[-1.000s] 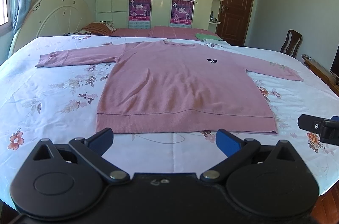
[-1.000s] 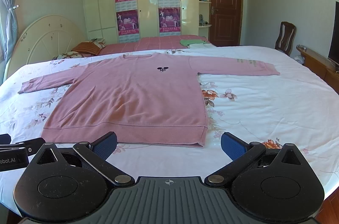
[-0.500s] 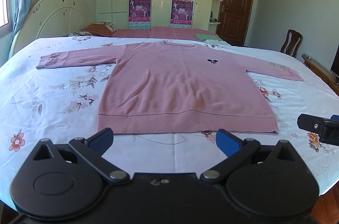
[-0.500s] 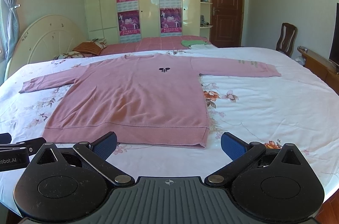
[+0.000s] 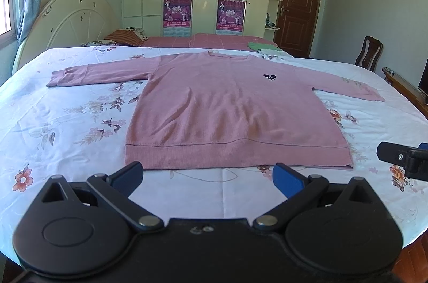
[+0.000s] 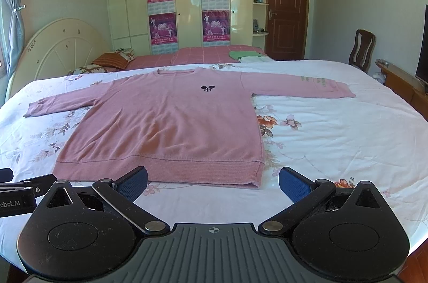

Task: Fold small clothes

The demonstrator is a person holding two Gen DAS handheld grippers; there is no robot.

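A pink long-sleeved sweater [image 5: 230, 106] [image 6: 171, 122] lies flat on the floral bedsheet, front up, both sleeves spread sideways, hem toward me. My left gripper [image 5: 208, 174] hovers open just short of the hem's left half, nothing between its blue pads. My right gripper [image 6: 214, 180] is open too, in front of the hem's right corner [image 6: 256, 176]. Each gripper shows at the edge of the other's view: the right gripper's tip [image 5: 401, 157] at the far right of the left wrist view, the left gripper's tip [image 6: 24, 189] at the far left of the right wrist view.
The bed [image 6: 334, 138] has a white floral sheet and a cream headboard [image 5: 75, 18] at back left. Folded green and white clothes [image 6: 246, 55] and a pillow [image 6: 112, 59] lie on the far pink cover. A wooden chair [image 6: 361, 47], a low cabinet [image 6: 401, 85] and a door stand at right.
Both views have shifted only slightly; the sweater sits a little lower and nearer in frame. Both grippers stay open and the sweater has not moved.
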